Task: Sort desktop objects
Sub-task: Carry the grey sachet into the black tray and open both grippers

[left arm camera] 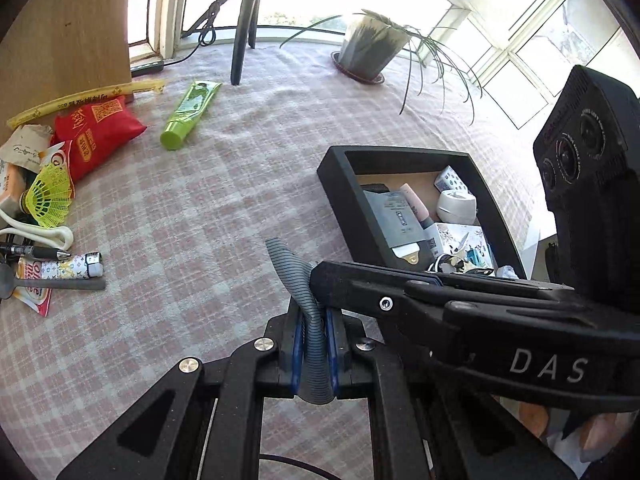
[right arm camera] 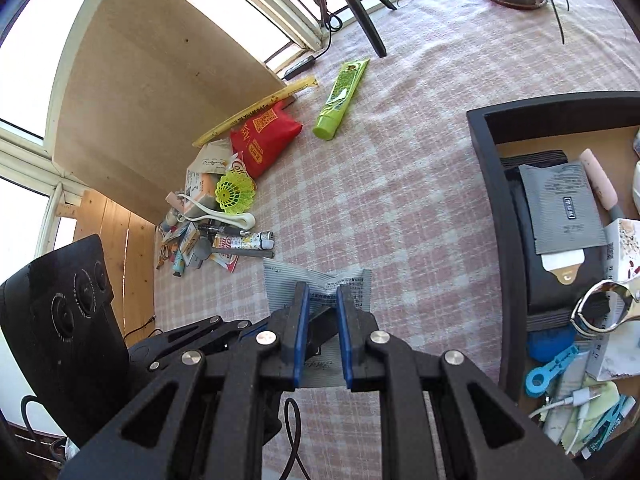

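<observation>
Left wrist view: the left gripper [left arm camera: 316,344] is clenched on a gray striped packet [left arm camera: 298,276], which stands edge-on between its blue pads and curls upward past the tips. The right gripper [left arm camera: 320,280] reaches in from the right and pinches the same packet higher up.

In the right wrist view the right gripper [right arm camera: 323,300] has its fingers on either side of the packet [right arm camera: 316,280], which is crumpled at the middle and held up off the checked tablecloth [right arm camera: 400,200]; its lower part is hidden behind the fingers, and the print on it is too small to read.

To the right sits one black tray [right arm camera: 486,184], cut off by the frame edge, holding a jumble of cards, boxes, clips and cable that I cannot count. Well apart on the left lie one green tube [right arm camera: 340,100], one red pouch [right arm camera: 266,136], one yellow shuttlecock [right arm camera: 234,196], one pen [right arm camera: 224,231] and a heap of smaller things, partly overlapping.
</observation>
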